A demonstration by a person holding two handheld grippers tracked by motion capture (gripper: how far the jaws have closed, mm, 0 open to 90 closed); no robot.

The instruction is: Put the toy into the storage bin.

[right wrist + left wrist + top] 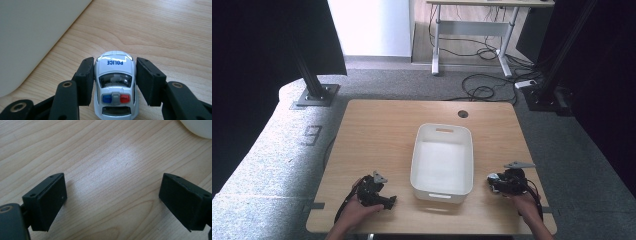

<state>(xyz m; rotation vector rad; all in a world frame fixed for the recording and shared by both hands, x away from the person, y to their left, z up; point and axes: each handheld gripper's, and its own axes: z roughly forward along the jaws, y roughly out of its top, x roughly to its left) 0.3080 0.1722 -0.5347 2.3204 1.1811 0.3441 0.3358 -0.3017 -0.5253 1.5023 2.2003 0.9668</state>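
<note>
- Right now, the right gripper (115, 82) is clamped on a little toy car (115, 87), with one black jaw pressed to each side of it.
- It is a white police car. The word POLICE is written in blue on its front part.
- On its roof sits a small light bar, blue on one side and red on the other, with a grey bit between them.
- Its windows are dark and shiny.
- The toy car sits on the wooden table (162, 30), near the front edge on the right side, just beside the white bin (30, 32).
- From the high view, the right gripper (493, 183) is near the bin's (442, 160) right wall, and a hand (526, 202) holds it from behind. The car is too small to make out well there.
- The bin is a white plastic box with rounded corners, in the middle of the table (377, 130).
- The left gripper (112, 202) has its jaws wide apart, with bare wood between them.
- From the high view, the left gripper (389, 201) rests low over the table, left of the bin, held by the other hand (357, 210).
</note>
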